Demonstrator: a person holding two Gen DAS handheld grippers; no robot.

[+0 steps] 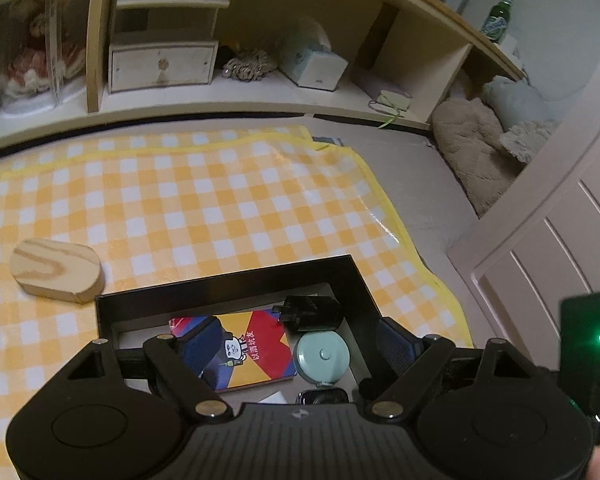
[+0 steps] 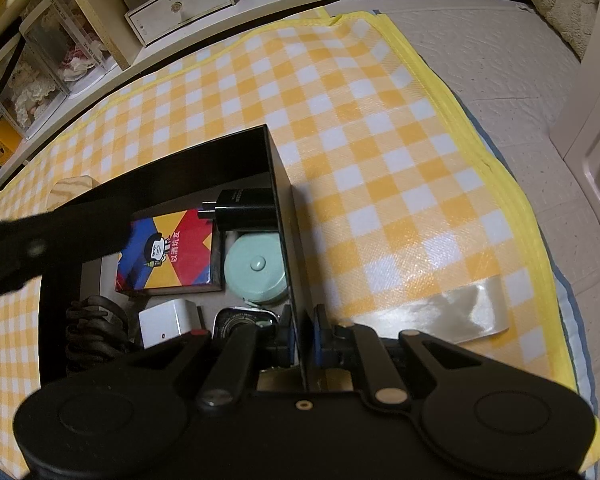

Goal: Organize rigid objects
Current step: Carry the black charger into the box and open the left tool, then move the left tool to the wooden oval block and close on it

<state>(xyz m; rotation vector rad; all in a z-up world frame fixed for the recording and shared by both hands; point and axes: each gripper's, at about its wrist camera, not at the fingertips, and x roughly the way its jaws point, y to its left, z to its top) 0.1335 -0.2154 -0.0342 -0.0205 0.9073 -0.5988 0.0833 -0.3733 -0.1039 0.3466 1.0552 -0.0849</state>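
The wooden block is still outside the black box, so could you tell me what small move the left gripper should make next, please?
Probably swing the open, empty left gripper over to the wooden block lying on the checked mat, while the right gripper steadies the black box wall.

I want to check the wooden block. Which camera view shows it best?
The left wrist view. There the wooden block lies whole on the checked cloth, left of the black box. The right wrist view shows only its top edge behind the box wall.
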